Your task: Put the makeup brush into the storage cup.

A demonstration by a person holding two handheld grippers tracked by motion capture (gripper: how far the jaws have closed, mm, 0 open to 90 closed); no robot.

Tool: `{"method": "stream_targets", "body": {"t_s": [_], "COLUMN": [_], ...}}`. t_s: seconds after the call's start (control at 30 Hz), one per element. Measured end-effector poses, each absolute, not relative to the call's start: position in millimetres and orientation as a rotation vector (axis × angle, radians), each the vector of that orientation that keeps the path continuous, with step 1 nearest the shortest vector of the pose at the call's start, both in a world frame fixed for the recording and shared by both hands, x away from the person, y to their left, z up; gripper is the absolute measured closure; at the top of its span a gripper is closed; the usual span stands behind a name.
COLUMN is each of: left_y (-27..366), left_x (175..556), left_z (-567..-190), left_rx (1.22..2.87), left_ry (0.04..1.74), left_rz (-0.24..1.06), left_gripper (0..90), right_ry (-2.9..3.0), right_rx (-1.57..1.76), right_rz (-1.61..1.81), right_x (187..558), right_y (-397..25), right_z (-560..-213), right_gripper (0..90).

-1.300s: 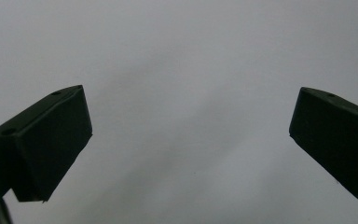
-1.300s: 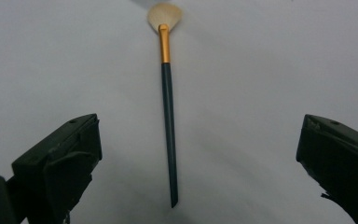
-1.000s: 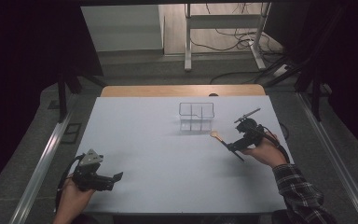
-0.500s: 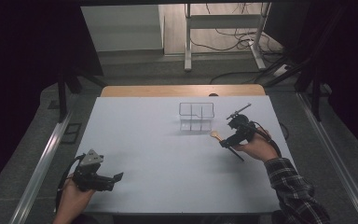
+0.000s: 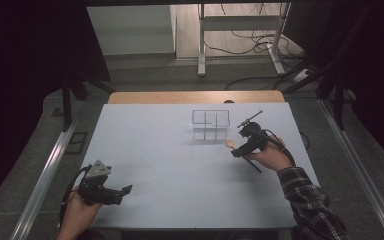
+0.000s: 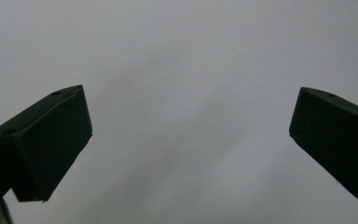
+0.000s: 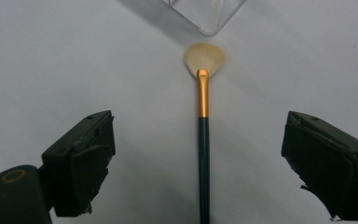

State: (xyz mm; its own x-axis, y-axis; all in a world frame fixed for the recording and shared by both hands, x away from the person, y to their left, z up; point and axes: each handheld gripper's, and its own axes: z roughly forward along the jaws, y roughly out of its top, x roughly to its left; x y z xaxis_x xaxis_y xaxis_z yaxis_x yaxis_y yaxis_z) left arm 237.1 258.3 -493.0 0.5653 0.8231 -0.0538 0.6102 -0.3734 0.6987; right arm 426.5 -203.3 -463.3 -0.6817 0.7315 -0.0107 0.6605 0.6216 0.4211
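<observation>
Here, both grippers' jaws wide apart, fan brush (image 7: 203,135) lying free between the right gripper's (image 7: 200,158), clear box (image 7: 205,14) just beyond.

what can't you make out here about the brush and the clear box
- Brush: the handle's end is cut off by the bottom edge of the right gripper view; in the high view the right gripper and hand cover part of it.
- Clear box: cut off by the top edge of the right gripper view; in the high view its contents are too small to tell.

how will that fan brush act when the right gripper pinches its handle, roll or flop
The fan brush lies flat between the open right gripper. Its thin, round-looking handle may roll as a jaw nudges it. The rod looks stiff and probably light; only the fanned bristles should bend.
</observation>
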Motion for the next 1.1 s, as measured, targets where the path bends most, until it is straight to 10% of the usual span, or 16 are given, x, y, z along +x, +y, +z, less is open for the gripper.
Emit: {"method": "stream_targets", "body": {"t_s": [0.87,1.1], "left_y": [258,258], "left_x": [238,238], "left_z": [-494,-494], "left_rx": [2.123,2.125], "left_ry": [1.141,1.14], "left_rz": [0.398,0.4], "left_gripper": [0.0,0.0], "right_ry": [2.742,2.782], "right_rx": [1.128,1.102], "right_rz": [0.441,0.4], "right_x": [428,431], "right_y": [-207,-207], "right_z": [-498,-494], "right_gripper": [37.0,83.1]}}
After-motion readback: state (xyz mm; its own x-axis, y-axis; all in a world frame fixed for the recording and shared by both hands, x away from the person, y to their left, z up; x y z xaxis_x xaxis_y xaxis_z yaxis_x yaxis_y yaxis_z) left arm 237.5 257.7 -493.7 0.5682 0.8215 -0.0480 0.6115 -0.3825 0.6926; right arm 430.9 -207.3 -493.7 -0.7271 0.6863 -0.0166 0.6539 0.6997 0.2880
